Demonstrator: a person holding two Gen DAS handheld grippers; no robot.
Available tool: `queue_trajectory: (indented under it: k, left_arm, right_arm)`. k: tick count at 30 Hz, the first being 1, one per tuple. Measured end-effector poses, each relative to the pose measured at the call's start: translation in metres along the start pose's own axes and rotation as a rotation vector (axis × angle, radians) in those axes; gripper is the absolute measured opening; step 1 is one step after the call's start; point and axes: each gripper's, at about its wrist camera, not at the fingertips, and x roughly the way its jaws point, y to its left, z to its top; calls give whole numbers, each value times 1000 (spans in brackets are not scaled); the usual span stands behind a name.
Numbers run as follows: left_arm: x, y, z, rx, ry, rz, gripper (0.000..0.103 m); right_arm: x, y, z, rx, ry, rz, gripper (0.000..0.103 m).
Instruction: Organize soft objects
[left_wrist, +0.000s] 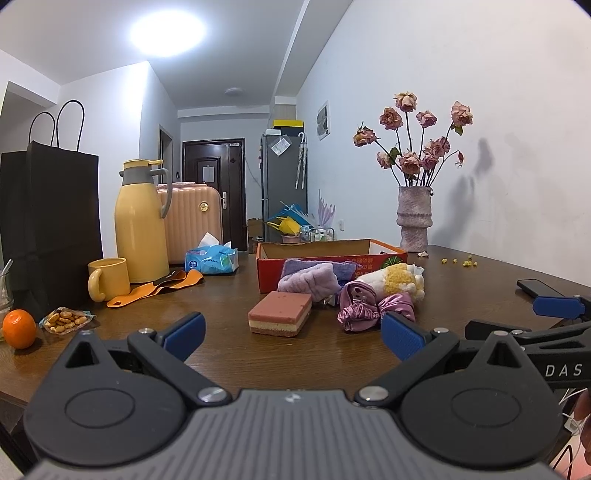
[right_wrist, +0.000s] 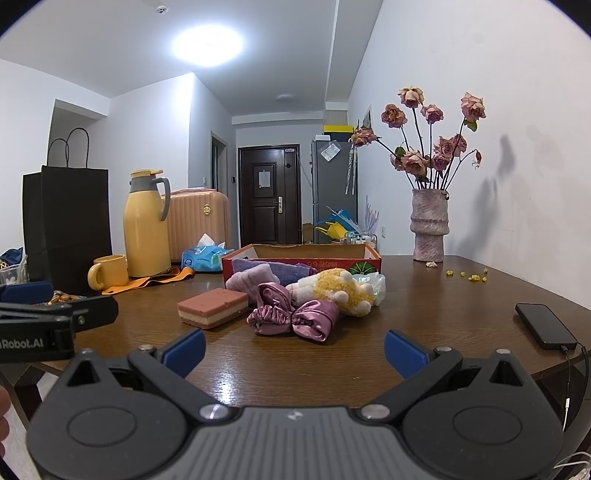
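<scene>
Fingers (left_wrist: 183, 330) of both grippers spread apart, empty, layered sponge (left_wrist: 280, 312) and satin scrunchies (right_wrist: 295, 318) just ahead

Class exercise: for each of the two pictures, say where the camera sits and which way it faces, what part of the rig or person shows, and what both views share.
Left wrist view: sits on the left gripper, low over the table, facing the sponge; the right gripper shows at its right edge.
Right wrist view: sits on the right gripper, facing the satin scrunchies; the left gripper shows at left.
Shared: red box, vase, yellow flask.
</scene>
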Motion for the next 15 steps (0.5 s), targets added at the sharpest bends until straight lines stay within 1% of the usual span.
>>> queue_trajectory:
  k: [11,15]
  left_arm:
    - [2,3,-1,-8,12,8,103]
    - [5,3,0,-3,30,4,103]
  right_arm:
    - [1,0,-1,0,5,1,103]
    - [3,1,-1,0,9,2,103]
